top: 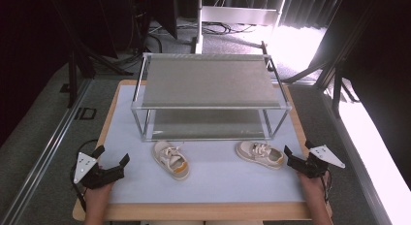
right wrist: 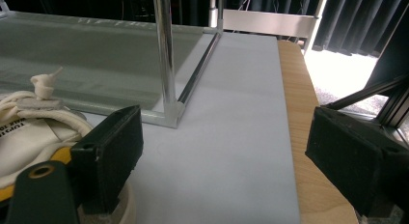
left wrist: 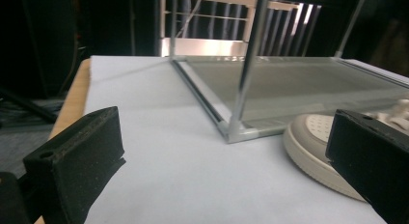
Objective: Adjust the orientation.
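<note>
High view: both shoes (top: pixel 171 159) (top: pixel 260 153) lie with toes pointing lower right.

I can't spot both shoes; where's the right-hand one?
In the high view the right shoe lies before the rack's right front corner, just left of the right gripper.

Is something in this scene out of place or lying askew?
Yes: the two shoes lie apart, not paired. The left shoe sits angled with its toe toward the person; the right shoe lies nearly crosswise. Both are outside the rack.
</note>
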